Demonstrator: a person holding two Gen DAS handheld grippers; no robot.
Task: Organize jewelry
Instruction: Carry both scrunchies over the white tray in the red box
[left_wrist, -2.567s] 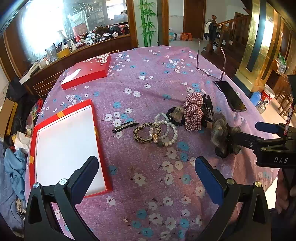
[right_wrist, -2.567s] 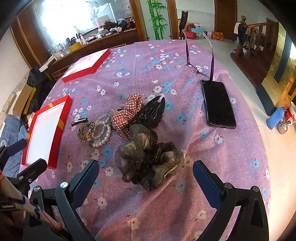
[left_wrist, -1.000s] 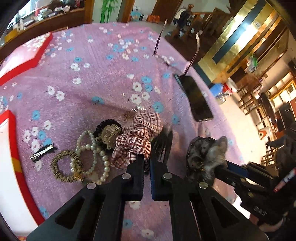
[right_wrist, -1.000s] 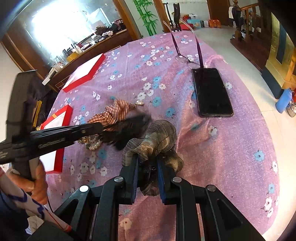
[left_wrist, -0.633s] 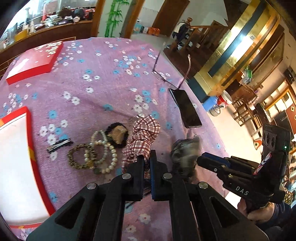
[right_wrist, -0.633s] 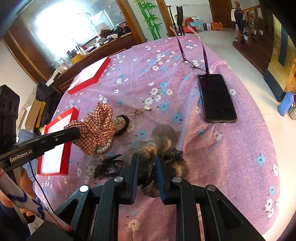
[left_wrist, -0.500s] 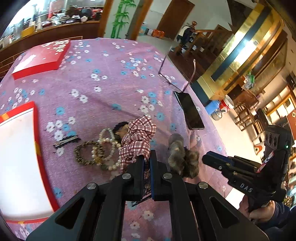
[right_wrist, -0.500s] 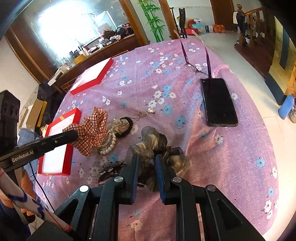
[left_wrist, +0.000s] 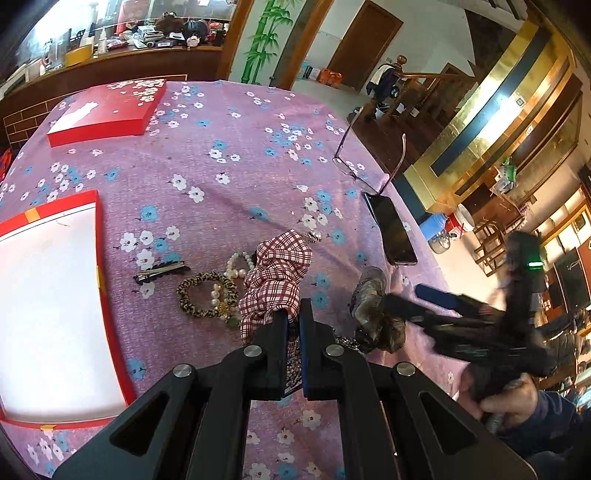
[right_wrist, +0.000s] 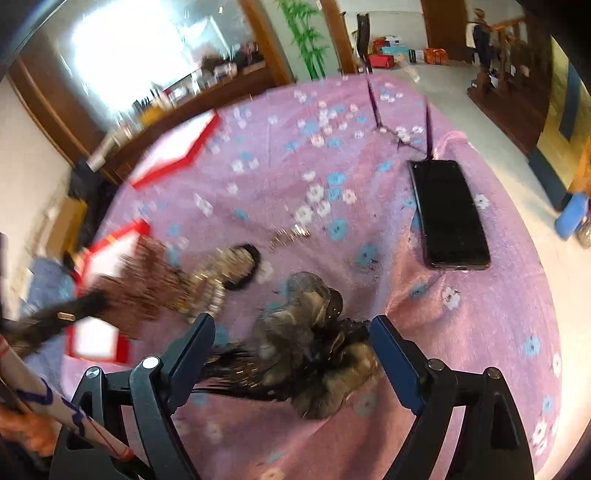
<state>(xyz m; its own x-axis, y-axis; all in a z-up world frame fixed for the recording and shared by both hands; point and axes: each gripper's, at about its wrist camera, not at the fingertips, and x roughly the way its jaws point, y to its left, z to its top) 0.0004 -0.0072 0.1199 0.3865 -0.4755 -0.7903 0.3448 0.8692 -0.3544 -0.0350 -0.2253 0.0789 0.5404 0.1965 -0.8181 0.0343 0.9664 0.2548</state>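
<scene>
Left wrist view: left tool (left_wrist: 293, 320) is clamping the plaid scrunchie (left_wrist: 277, 273) just above the tabletop (left_wrist: 229, 155), beside the pearl bracelets (left_wrist: 221, 284); red tray (left_wrist: 48, 302) is lying at the left. Right wrist view, blurred: right tool (right_wrist: 291, 350) is standing wide, jaws having just been opening, the brown scrunchie (right_wrist: 310, 332) lying loose between them on the tabletop, phone (right_wrist: 448, 214) lying beyond.

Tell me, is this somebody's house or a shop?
Most likely a house: a table with a flowery purple tablecloth, a wooden staircase beyond it, and a cluttered wooden sideboard by the wall.
</scene>
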